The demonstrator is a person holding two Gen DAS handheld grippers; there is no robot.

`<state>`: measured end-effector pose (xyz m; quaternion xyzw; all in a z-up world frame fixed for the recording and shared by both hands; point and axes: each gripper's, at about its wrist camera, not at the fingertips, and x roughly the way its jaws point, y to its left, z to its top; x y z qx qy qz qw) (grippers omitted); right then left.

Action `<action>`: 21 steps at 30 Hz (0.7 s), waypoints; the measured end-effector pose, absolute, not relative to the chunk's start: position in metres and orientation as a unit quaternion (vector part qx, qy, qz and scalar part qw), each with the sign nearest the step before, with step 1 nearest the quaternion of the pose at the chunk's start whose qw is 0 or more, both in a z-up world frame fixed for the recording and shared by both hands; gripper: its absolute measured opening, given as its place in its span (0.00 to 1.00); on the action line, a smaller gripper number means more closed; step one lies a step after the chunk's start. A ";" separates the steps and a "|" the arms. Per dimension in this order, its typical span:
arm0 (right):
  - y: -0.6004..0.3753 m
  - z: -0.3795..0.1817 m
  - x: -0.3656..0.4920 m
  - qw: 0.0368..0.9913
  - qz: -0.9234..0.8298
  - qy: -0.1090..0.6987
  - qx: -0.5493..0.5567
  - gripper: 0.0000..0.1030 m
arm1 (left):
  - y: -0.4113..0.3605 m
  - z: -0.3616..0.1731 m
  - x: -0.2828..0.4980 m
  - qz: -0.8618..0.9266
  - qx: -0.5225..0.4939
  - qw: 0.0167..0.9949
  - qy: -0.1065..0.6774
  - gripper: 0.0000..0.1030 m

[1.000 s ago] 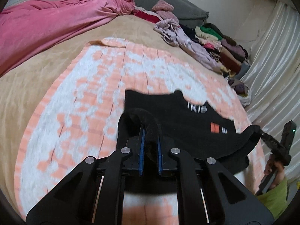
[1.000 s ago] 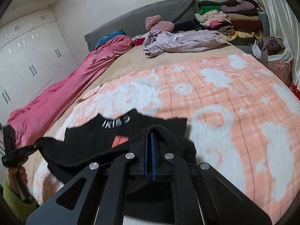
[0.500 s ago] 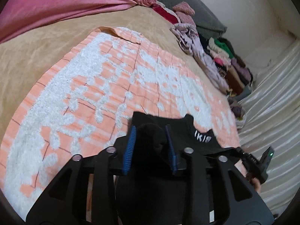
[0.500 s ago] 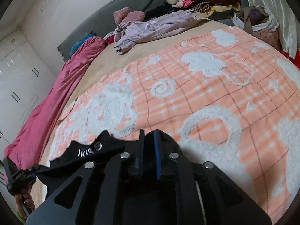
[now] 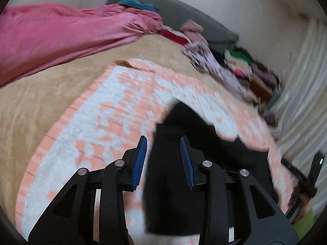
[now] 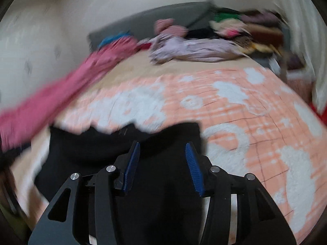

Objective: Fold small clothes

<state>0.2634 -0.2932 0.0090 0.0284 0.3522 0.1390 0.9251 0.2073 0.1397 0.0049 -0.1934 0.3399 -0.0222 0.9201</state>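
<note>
- We worked on a bed covered by an orange-and-white blanket point(image 5: 114, 110) laid over a tan cover point(image 5: 40, 94), with a grey headboard point(image 6: 163, 18) against a pale wall.
- A pink quilt point(image 5: 61, 32) lay bunched along the far left, and a lilac garment point(image 6: 192, 49) sprawled beside a pile of mixed clothes point(image 6: 245, 28) at the head end.
- The black garment point(image 6: 98, 149) lay flat on the blanket, directly under both tools.
- Our left gripper point(image 5: 163, 159) had its jaws spread wide above the black cloth, gripping nothing.
- Our right gripper point(image 6: 163, 163) was likewise wide open, with only the garment visible between its blue pads point(image 6: 193, 167).
- Only the left view showed the other tool at its right edge, by a pale curtain point(image 5: 302, 94).
- Both views were blurred, so we could not read the garment's details.
</note>
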 end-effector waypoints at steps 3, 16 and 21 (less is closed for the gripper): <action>-0.262 -0.008 0.264 0.911 0.157 0.380 -0.027 0.45 | 0.109 -0.009 0.213 -0.034 -0.147 0.919 0.363 0.24; -0.232 -0.058 0.318 0.893 0.111 0.435 -0.025 0.50 | 0.099 -0.046 0.220 0.014 -0.131 0.919 0.372 0.32; -0.234 -0.048 0.305 0.904 0.105 0.414 -0.005 0.52 | 0.106 -0.043 0.216 0.003 -0.142 0.920 0.366 0.34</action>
